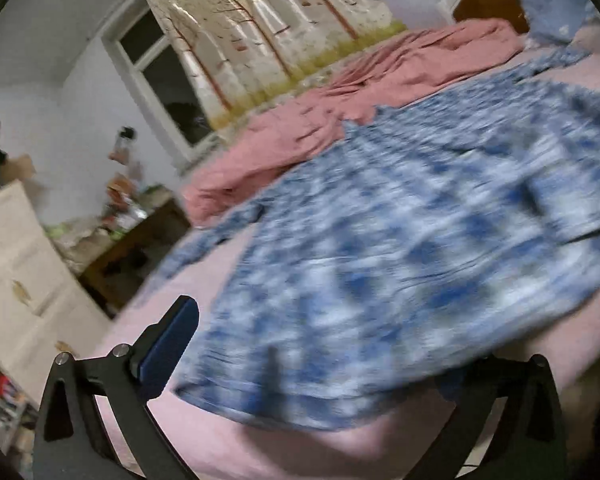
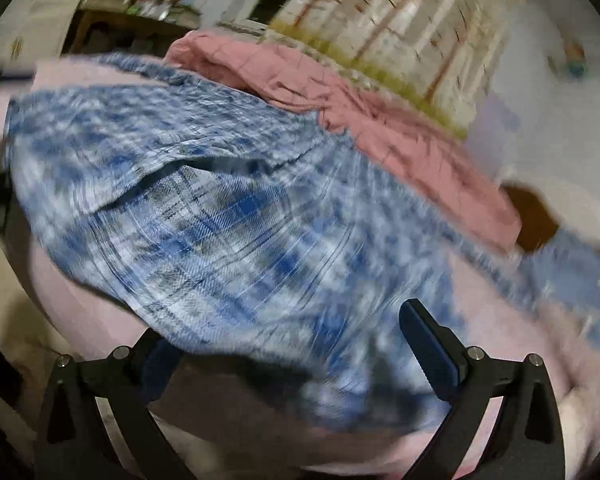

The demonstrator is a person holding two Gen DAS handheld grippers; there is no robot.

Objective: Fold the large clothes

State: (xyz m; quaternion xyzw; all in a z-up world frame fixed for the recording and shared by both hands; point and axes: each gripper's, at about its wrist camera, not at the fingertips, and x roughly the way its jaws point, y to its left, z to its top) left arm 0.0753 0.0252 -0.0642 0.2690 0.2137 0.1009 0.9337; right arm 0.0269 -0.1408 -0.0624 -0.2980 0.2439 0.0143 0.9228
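Blue plaid shirt (image 1: 400, 248) lies spread on the pink-sheeted bed (image 1: 236, 440), its long axis seemingly running from 7 toward 1 o'clock in the left wrist view, as the left gripper (image 1: 320, 364) and right gripper (image 2: 296, 344), jaws wide and empty, close on its near hem, apparently to pinch and fold it.

- The blue plaid shirt (image 1: 400, 240) is smeared by motion blur in both views; its pattern reads clearly only mid-frame in the right wrist view.
- The shirt's hem covers the left hand-held gripper's (image 1: 308, 364) right finger.
- The clutter on the side table (image 1: 128, 208) is too blurred to identify.
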